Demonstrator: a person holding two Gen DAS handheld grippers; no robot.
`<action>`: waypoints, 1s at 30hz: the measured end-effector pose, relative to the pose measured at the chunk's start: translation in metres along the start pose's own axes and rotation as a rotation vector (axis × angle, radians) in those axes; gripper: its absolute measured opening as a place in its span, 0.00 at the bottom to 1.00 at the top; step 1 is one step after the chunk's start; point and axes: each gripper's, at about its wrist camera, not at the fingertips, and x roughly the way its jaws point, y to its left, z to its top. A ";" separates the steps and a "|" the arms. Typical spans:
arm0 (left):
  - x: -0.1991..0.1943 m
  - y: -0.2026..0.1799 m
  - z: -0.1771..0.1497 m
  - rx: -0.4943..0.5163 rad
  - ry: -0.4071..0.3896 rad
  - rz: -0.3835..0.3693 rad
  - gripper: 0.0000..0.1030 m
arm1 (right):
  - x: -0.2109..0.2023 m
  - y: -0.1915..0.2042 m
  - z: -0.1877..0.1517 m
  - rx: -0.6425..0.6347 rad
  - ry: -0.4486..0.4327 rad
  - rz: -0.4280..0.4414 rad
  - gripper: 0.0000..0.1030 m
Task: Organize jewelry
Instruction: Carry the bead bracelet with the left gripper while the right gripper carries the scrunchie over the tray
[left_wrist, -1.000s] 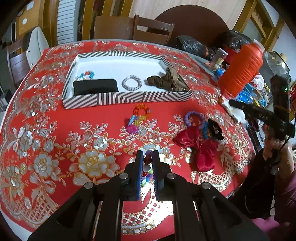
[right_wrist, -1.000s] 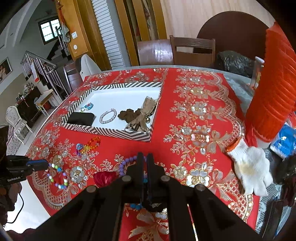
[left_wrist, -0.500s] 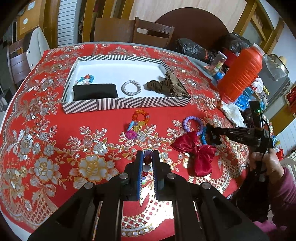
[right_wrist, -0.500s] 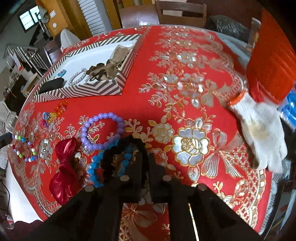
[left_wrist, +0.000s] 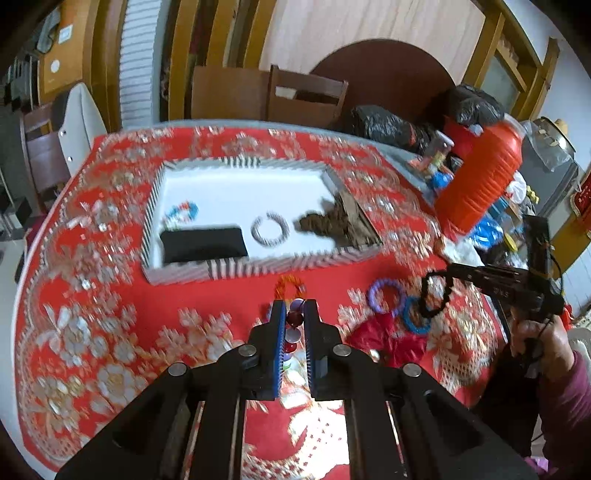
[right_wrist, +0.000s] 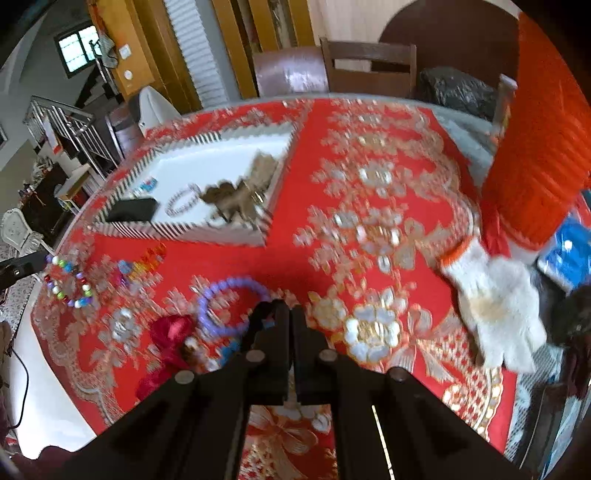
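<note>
While the left gripper (left_wrist: 294, 318) hangs over the red tablecloth (left_wrist: 207, 295) clamped on a multicoloured bead bracelet (right_wrist: 66, 280), the right gripper (right_wrist: 290, 314), pinched tight, holds a black scrunchie (left_wrist: 436, 295) dangling from its tips. The striped tray (left_wrist: 258, 264) lies well beyond both. Only the left wrist view shows that scrunchie; the right wrist view shows the bead loop whole, and a white glove (right_wrist: 495, 299) beside the purple bracelet's (right_wrist: 229, 306) end of the table.
</note>
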 end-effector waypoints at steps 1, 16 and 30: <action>-0.001 0.002 0.006 0.000 -0.012 0.007 0.13 | -0.003 0.003 0.005 -0.007 -0.010 0.004 0.02; 0.015 0.012 0.043 0.010 -0.041 0.028 0.13 | 0.033 0.005 0.019 -0.076 0.113 -0.085 0.47; 0.012 0.024 0.061 -0.014 -0.066 0.046 0.13 | 0.030 -0.019 0.009 0.005 0.087 -0.054 0.04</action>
